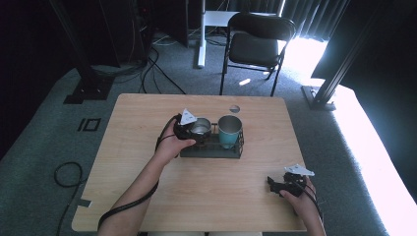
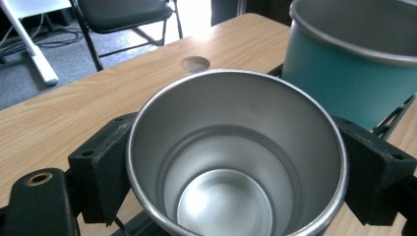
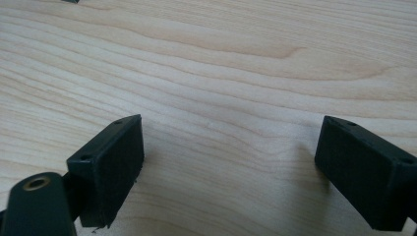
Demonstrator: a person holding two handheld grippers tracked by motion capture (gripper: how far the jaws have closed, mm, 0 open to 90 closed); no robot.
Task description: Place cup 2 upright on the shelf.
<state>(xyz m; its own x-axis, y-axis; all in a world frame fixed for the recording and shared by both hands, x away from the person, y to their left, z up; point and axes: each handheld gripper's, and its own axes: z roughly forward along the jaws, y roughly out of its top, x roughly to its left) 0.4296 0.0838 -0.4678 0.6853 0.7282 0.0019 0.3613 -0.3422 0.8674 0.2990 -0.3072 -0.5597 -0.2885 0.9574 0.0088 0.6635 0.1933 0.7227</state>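
The steel cup stands upright at the left end of the black rack, just left of the teal cup. The left claw is clamped on its sides from the left. The right claw stands apart and empty over the worktop at the near right, well away from the rack.

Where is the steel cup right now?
High view: the steel cup sits mid-table, clamped in the left claw, over the black rack's left end, just left of the teal cup.

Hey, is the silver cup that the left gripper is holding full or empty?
Empty. The left gripper view looks straight into the silver cup and shows its bare metal bottom, with no liquid or contents inside.
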